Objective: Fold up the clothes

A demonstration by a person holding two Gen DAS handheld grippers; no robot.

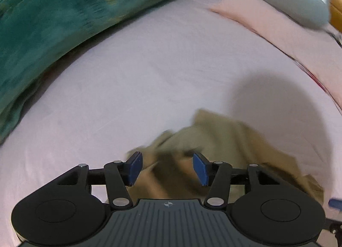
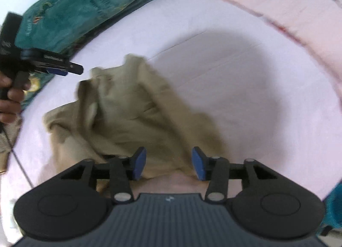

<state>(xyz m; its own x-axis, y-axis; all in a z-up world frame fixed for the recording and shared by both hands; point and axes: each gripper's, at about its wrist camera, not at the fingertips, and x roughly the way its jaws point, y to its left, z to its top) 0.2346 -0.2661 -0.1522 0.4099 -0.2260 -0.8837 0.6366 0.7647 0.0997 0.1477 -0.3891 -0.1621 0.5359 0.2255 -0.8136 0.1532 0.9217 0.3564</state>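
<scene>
Lying crumpled on the pale pink bedsheet [image 2: 245, 71], a tan garment [image 2: 136, 114] was seen beneath both tongs. The right gripper [image 2: 169, 162] and left gripper [image 1: 167, 169] were spread wide, nothing clamped. A teal patterned blanket [image 2: 70, 11] was bunched nearby.

Both wrist cameras look forward and steeply down along their fingers, close over the pale sheet [image 1: 139, 71]. Both share the tan garment [image 2: 132, 114] and the green blanket [image 1: 42, 28] at 11 o'clock. The right view catches the left gripper [image 2: 70, 69] at 9 o'clock.
</scene>
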